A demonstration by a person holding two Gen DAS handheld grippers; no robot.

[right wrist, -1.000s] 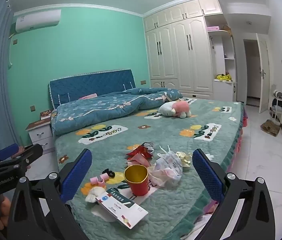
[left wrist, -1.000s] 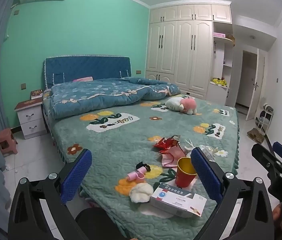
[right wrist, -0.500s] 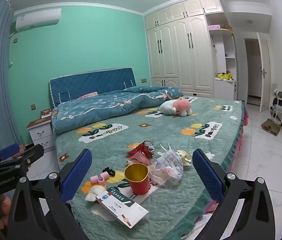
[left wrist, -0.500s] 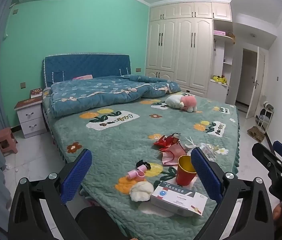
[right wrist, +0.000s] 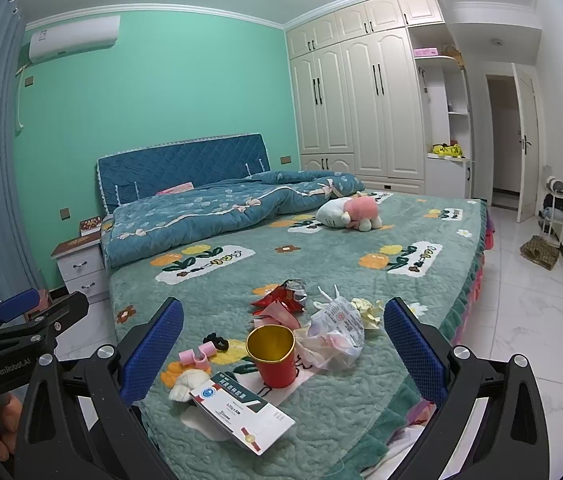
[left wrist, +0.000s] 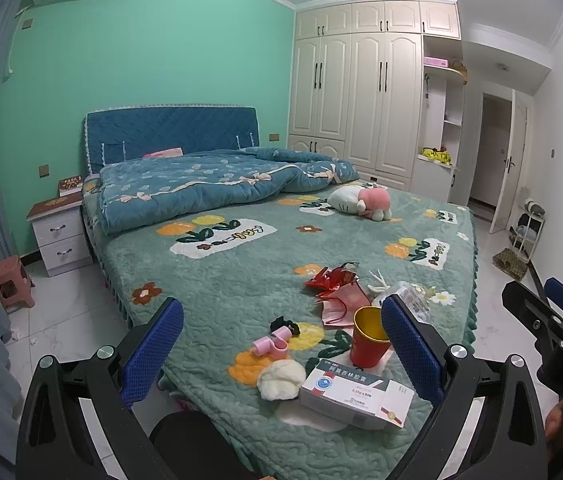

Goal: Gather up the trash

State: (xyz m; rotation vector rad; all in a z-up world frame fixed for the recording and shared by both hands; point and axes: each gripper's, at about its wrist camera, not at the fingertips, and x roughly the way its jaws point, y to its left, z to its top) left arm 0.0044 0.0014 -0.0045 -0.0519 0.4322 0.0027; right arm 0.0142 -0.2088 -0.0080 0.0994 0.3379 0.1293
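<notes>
Both grippers, left (left wrist: 281, 350) and right (right wrist: 283, 350), hang with jaws spread and empty above the bed's foot corner. The trash lies dead ahead on the green bedspread (right wrist: 361, 248): medicine box (right wrist: 243, 414) nearest, red cup (right wrist: 271, 354) behind it, about equally near either hand.

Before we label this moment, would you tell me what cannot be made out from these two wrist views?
- Red cup: the inside bottom is hidden by its own wall in both views.
- Medicine box: its print is too small to read in either view.
- Crumpled plastic bag: contents blurred, right wrist view; the left gripper's finger mostly covers it in the left.
- No trash container shows in either view.
</notes>
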